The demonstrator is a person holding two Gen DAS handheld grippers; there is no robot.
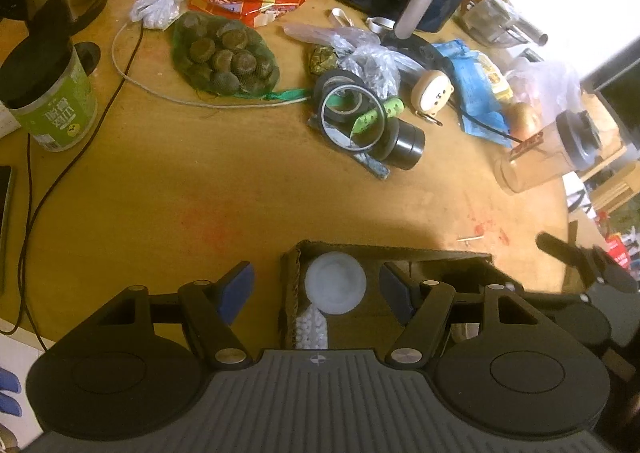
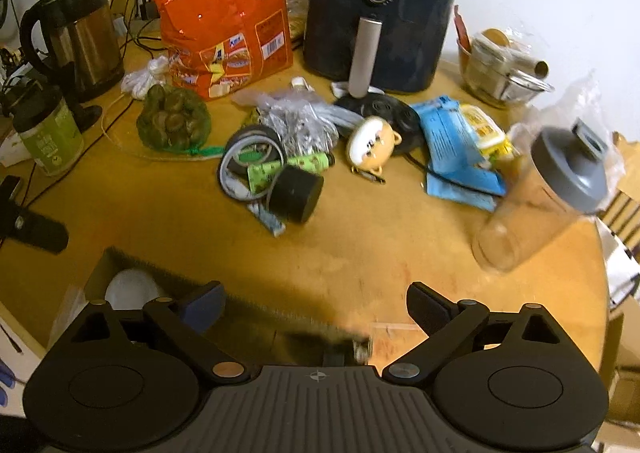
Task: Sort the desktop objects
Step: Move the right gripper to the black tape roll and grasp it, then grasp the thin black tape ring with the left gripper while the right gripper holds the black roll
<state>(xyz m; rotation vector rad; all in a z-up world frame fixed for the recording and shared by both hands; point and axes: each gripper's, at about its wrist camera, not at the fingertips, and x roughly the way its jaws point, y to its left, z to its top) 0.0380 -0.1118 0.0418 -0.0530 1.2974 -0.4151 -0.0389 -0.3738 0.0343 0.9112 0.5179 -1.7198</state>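
Below, at the lower middle of the left wrist view, a cardboard box (image 1: 292,289) is seen holding a white round lid (image 1: 335,283) and a white blister strip (image 1: 312,329); the left gripper (image 1: 316,287) is spread wide above it, empty; the right gripper (image 2: 316,303) is likewise held wide over the wooden table (image 2: 360,237); a clear shaker bottle (image 2: 532,205) is seen tilted at the right.

Wooden table (image 1: 240,193) bears tape rolls (image 1: 352,109), cardboard box (image 1: 392,253), kettle (image 2: 80,37).

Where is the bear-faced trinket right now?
The bear-faced trinket lies mid-table in both views, between the tape rolls and the blue packet, in front of the air fryer.
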